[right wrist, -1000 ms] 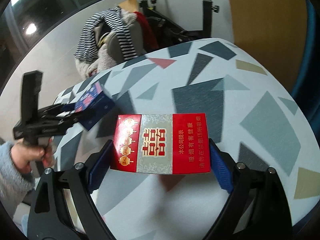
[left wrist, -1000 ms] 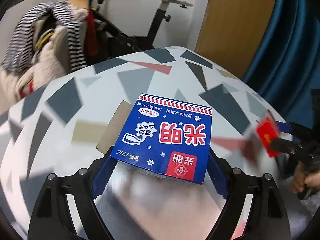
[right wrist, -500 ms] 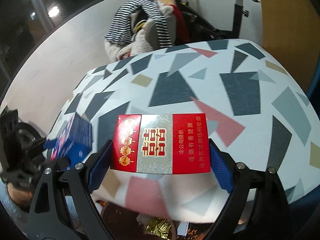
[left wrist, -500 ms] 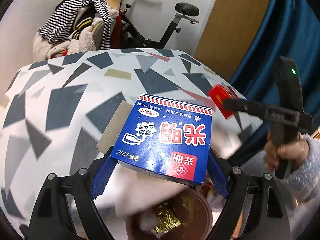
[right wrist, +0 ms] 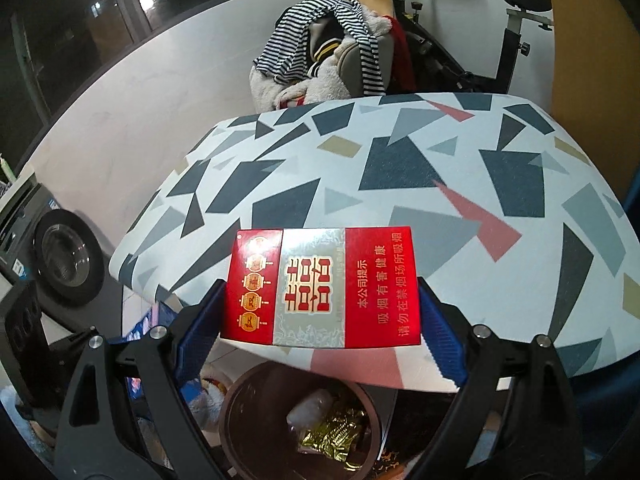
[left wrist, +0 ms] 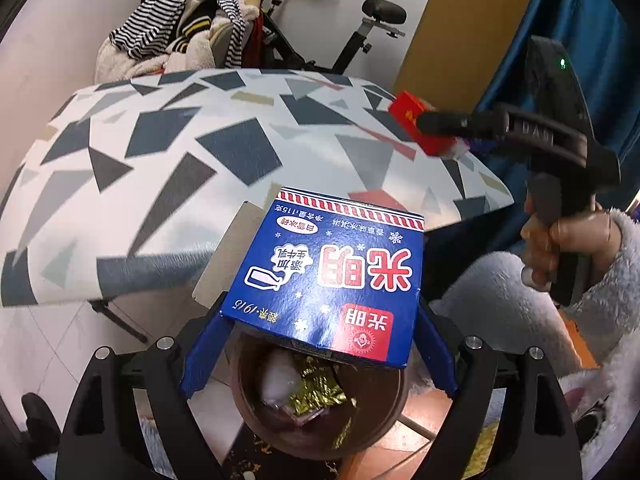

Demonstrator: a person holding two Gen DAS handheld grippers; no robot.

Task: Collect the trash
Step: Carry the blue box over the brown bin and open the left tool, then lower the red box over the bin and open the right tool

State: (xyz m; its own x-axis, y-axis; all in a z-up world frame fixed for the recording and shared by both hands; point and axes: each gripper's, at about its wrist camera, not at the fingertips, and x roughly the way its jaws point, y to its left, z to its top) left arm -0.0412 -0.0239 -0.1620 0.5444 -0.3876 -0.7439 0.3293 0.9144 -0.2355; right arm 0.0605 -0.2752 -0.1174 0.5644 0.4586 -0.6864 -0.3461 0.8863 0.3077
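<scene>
My left gripper [left wrist: 320, 344] is shut on a blue milk carton box [left wrist: 332, 276], its blue pads pressing both sides. The box hangs right above a brown waste bin [left wrist: 320, 428] that holds a gold wrapper and crumpled white plastic. My right gripper [right wrist: 322, 320] is shut on a red and silver cigarette pack [right wrist: 322, 288], held over the table's near edge with the same brown bin [right wrist: 300, 428] below it. In the left wrist view the red pack [left wrist: 420, 120] shows at the right, in the other gripper held by a hand in a fluffy sleeve.
A table with a geometric-patterned cloth [left wrist: 180, 152] fills the middle. Behind it stand an exercise bike [left wrist: 360, 40] and a chair piled with striped clothes [left wrist: 180, 36]. A blue curtain [left wrist: 580, 40] hangs at the right. A washing machine [right wrist: 60, 252] stands at the left on the tiled floor.
Both grippers drew back from over the table to its near edge, still holding their boxes. The brown bin has come into view below each of them.
</scene>
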